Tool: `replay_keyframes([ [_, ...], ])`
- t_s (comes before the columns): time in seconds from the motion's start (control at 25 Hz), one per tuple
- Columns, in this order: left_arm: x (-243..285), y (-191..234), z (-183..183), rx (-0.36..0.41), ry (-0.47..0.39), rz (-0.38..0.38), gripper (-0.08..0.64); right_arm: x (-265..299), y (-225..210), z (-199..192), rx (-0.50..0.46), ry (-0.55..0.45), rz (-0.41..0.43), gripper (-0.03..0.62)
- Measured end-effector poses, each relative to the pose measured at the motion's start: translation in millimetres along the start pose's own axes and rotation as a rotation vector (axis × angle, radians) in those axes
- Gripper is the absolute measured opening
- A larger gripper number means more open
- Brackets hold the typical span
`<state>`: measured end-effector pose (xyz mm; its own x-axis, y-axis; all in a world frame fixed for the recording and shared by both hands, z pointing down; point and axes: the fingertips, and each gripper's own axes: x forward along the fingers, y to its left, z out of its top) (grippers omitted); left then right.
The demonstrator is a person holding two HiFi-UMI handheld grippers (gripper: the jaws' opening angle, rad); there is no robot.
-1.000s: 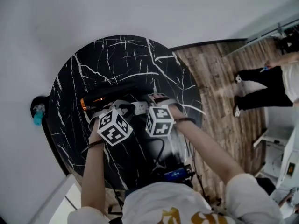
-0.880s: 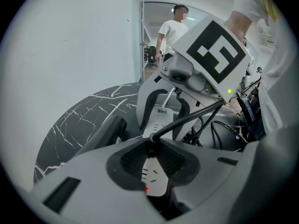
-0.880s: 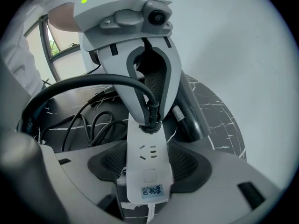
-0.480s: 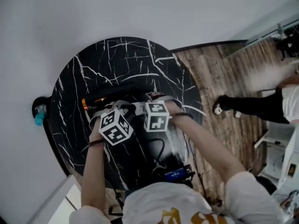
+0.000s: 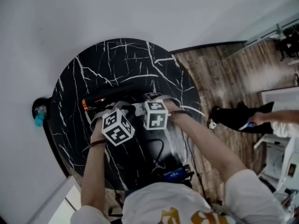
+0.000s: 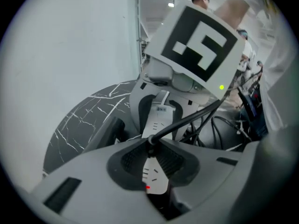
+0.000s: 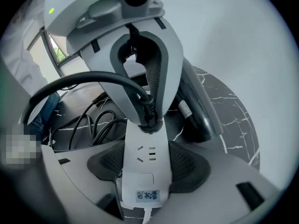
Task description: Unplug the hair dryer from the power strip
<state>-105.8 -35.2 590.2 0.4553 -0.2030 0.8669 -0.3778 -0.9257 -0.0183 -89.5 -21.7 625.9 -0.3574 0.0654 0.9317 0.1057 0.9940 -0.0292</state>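
Hair dryer's black plug (image 7: 148,112) is sitting in a socket near one end of the white power strip (image 6: 159,118), not yet out. Left tongs (image 6: 150,146) are pinching the plug from both sides, pointing steeply down. The plug's black cord (image 7: 84,80) is arching up out of them and away over the table.

Right tongs (image 7: 144,169) are clamping the strip's other end, pads pressing on its two long edges. One free socket and a switch are showing between the two grips. The strip is lying flat on the round black marble table (image 5: 117,59), running straight from one pair of tongs to the other.

Hair dryer (image 7: 198,111), dark-bodied, is lying on the table just beside the strip. Loose black cables (image 7: 88,120) are coiling on the strip's other side.

Beyond the table, on the wooden floor (image 5: 219,73), a person (image 5: 243,118) in dark trousers is standing well apart.
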Motion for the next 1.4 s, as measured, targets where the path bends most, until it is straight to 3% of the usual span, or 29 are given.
replay_keyframes([
  [0.12, 1, -1, -2, 0.006, 0.027, 0.016, 0.052, 0, -1, 1, -0.007, -0.017, -0.004, 0.264],
  [0.24, 2, -2, -2, -0.064, 0.033, -0.114, 0.054, -1, 0, -1, -0.009, -0.013, -0.001, 0.264],
  [0.36, 0, -1, -2, -0.049, 0.080, -0.183, 0.058, 0, -1, -1, -0.004, -0.022, -0.004, 0.264],
  [0.56, -1, -3, -3, 0.084, 0.155, -0.009, 0.048, 0, 0, 1, 0.007, -0.016, 0.010, 0.264],
  [0.6, -1, -2, -3, 0.089, 0.177, -0.008, 0.047, 0, 0, 1, 0.008, -0.014, 0.014, 0.265],
  [0.8, -1, -6, -3, 0.026, 0.232, -0.247, 0.056, 0, 0, 0, 0.002, -0.014, 0.014, 0.264],
  [0.88, -2, -7, -1, 0.015, 0.230, -0.286, 0.061, 0, 0, -1, 0.007, -0.012, 0.015, 0.264],
  [0.96, -2, -6, 0, 0.040, 0.235, -0.242, 0.061, 0, 0, -1, 0.019, -0.006, 0.019, 0.264],
  [1.08, 0, -5, -4, 0.112, 0.271, -0.110, 0.049, 1, 0, 2, 0.026, -0.002, 0.021, 0.265],
  [1.12, 0, -4, -6, 0.110, 0.282, -0.109, 0.049, 2, 0, 3, 0.024, -0.003, 0.020, 0.265],
  [1.28, -1, -3, 4, 0.042, 0.264, -0.269, 0.058, 0, -1, 0, 0.032, -0.009, 0.013, 0.265],
  [1.4, -1, -4, 16, 0.052, 0.230, -0.297, 0.061, 1, -1, -1, 0.051, -0.014, 0.003, 0.265],
])
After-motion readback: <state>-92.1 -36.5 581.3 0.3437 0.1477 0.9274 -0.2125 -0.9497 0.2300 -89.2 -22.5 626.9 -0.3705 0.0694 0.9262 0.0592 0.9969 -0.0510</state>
